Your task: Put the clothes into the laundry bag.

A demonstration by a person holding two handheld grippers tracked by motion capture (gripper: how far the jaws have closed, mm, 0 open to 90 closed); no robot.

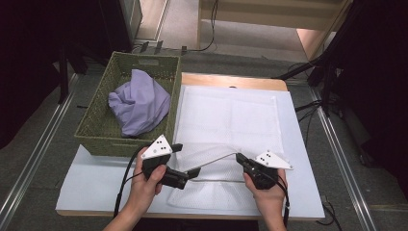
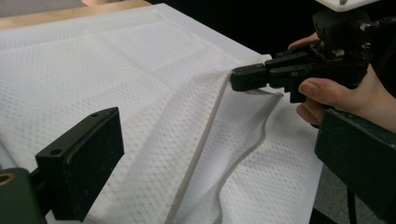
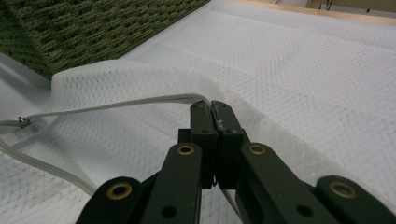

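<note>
Your right claw (image 3: 212, 109) pinches the limp white mesh bag (image 1: 230, 118) by its corded hem; your left claw (image 1: 185, 161) gapes empty. Grip that firmer edge.

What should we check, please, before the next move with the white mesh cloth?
1. Right tongs clamped on the cloth's hem: ok.
2. Left tongs open and off the cloth, no earlier picture needed: ok.
3. Cloth's far part lying flat on the table: ok.
4. Near edge smooth: not ok, it is lifted and creased.
5. Basket clear of the cloth: ok, it stands beside it with the purple fabric inside.
</note>
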